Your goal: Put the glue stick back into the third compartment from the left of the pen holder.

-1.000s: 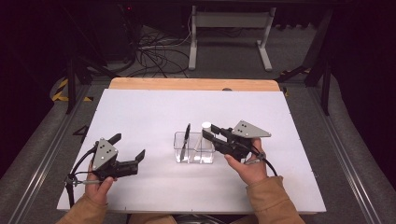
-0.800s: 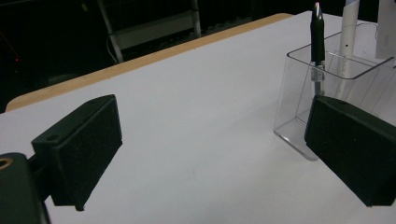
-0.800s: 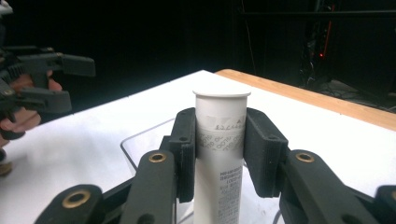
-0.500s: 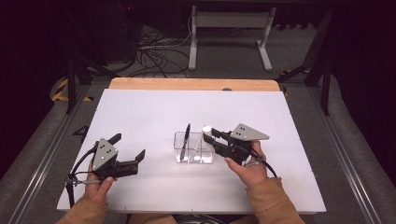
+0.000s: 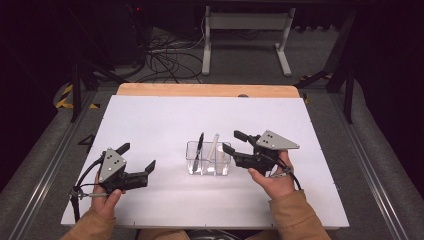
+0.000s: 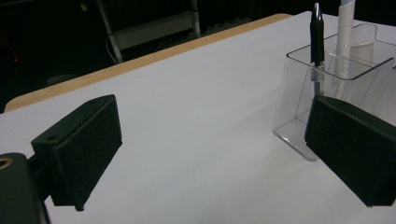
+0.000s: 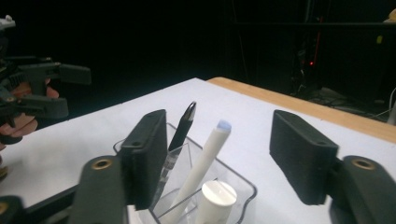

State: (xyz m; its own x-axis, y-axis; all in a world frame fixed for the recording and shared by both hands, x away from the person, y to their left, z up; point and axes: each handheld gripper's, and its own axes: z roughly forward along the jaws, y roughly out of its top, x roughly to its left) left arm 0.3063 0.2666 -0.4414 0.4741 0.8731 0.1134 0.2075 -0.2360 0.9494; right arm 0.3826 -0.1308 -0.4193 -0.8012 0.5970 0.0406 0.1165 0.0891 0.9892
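A clear plastic holder (image 5: 209,162) stands mid-table with a black pen (image 5: 200,145) and a white pen (image 5: 214,146) leaning in it. My right gripper (image 5: 231,142) hovers just right of the holder, and its jaws have just been opening. In the right gripper view, its open jaws (image 7: 224,156) stand wide of the white pen (image 7: 205,158), touching nothing. The black pen (image 7: 183,128) and a short white cylinder (image 7: 215,196) sit in the holder below. My left gripper (image 5: 137,156) rests open on the table at the left. Its view (image 6: 215,154) faces the holder (image 6: 327,79).
A white sheet (image 5: 165,120) covers the table, and a bare wooden strip (image 5: 200,90) runs along its far edge. Cables and a metal stand lie on the dark floor beyond. The left gripper (image 7: 42,88) shows far off in the right gripper view.
The right gripper's jaws have spread apart and let go of the white pen, which now leans in the holder. The left gripper has stayed where it was.
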